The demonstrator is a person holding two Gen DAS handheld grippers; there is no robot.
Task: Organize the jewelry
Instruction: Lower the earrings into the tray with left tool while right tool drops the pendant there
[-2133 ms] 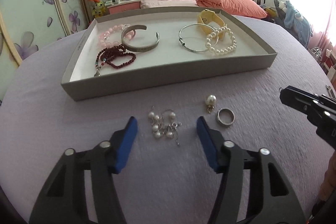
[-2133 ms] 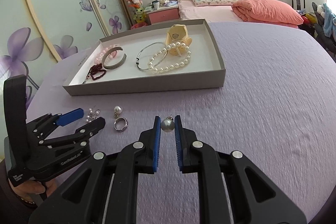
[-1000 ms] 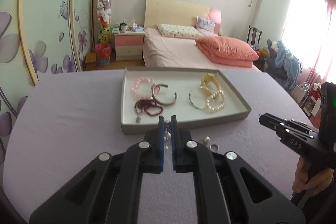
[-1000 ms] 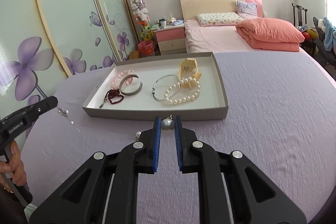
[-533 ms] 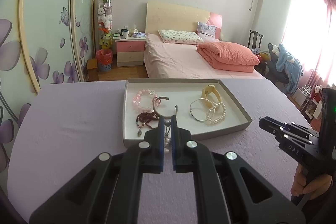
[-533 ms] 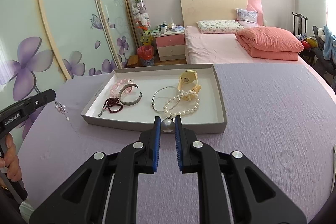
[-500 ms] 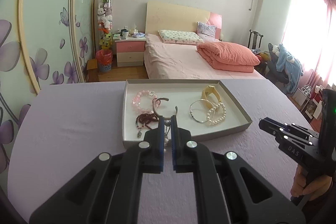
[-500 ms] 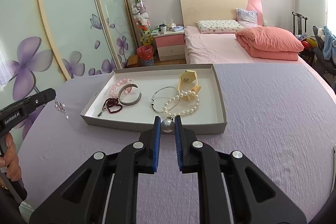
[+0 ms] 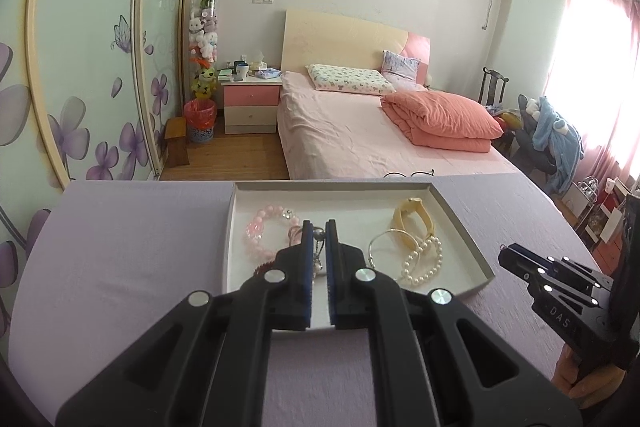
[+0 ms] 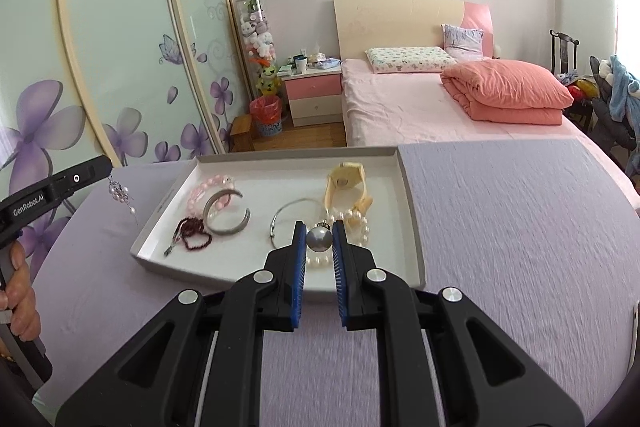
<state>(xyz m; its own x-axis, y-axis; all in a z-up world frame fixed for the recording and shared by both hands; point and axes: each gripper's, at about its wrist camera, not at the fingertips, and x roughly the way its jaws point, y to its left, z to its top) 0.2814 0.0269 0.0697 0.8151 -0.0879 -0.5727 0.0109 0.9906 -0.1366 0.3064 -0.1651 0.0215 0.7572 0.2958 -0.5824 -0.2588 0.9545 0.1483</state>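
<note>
A grey tray (image 9: 464, 227) (image 10: 412, 227) on the purple table holds a pink bead bracelet (image 9: 260, 227), a silver cuff (image 10: 226, 215), a dark red bead string (image 10: 192, 239), a thin bangle (image 10: 288, 215), a yellow watch (image 10: 344, 187) and a white pearl bracelet (image 9: 424, 263). My left gripper (image 9: 319, 227) is shut on a small pearl cluster chain (image 10: 122, 193) and holds it above the tray's near edge. My right gripper (image 10: 319, 227) is shut on a grey pearl pendant (image 10: 319, 239), raised in front of the tray.
The purple tablecloth (image 10: 520, 247) spreads around the tray. A pink bed (image 9: 360, 131) and a nightstand (image 9: 250, 99) stand beyond the table. A sliding wardrobe with flower prints (image 10: 120, 67) is at left.
Both grippers have moved forward toward the tray and a little higher, each still holding its piece. The tray looks larger and closer in both views.
</note>
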